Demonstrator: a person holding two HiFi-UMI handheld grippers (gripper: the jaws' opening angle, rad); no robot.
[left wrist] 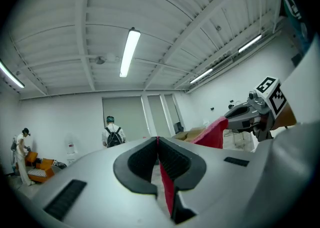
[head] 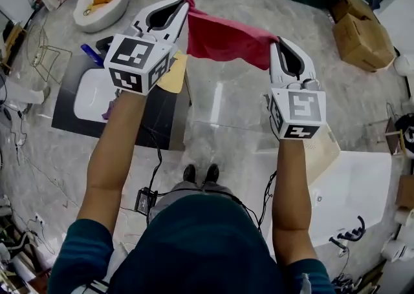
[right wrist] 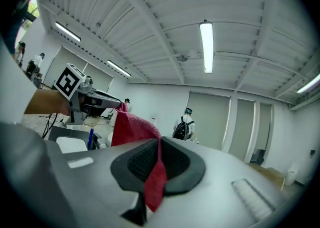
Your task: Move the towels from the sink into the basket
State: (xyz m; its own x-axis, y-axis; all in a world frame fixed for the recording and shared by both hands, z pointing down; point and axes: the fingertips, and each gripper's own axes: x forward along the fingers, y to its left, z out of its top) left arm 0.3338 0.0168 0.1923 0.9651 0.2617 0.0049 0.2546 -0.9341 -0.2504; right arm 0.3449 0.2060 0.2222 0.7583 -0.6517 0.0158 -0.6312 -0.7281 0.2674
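Red towel (head: 228, 39) hangs stretched between left tongs (head: 183, 3) and right tongs (head: 274, 43).

The red towel (head: 226, 39) is soft, matt cloth with a slightly fuzzy nap, creased along its length. The left tool (head: 184, 7) and the right tool (head: 274, 42) have smooth, pale grey plastic shells with a dull sheen. Their pads (left wrist: 137, 158) are black, matt and finely ribbed, like rubber. The marker cubes (head: 139, 61) carry flat black-and-white print. The floor (head: 226, 108) is glossy marbled stone or tile and throws back the ceiling lights. The sink (head: 87, 102) looks white and glazed, set in a dark matt bench (head: 65, 108). The boxes (head: 359, 31) are plain brown cardboard.
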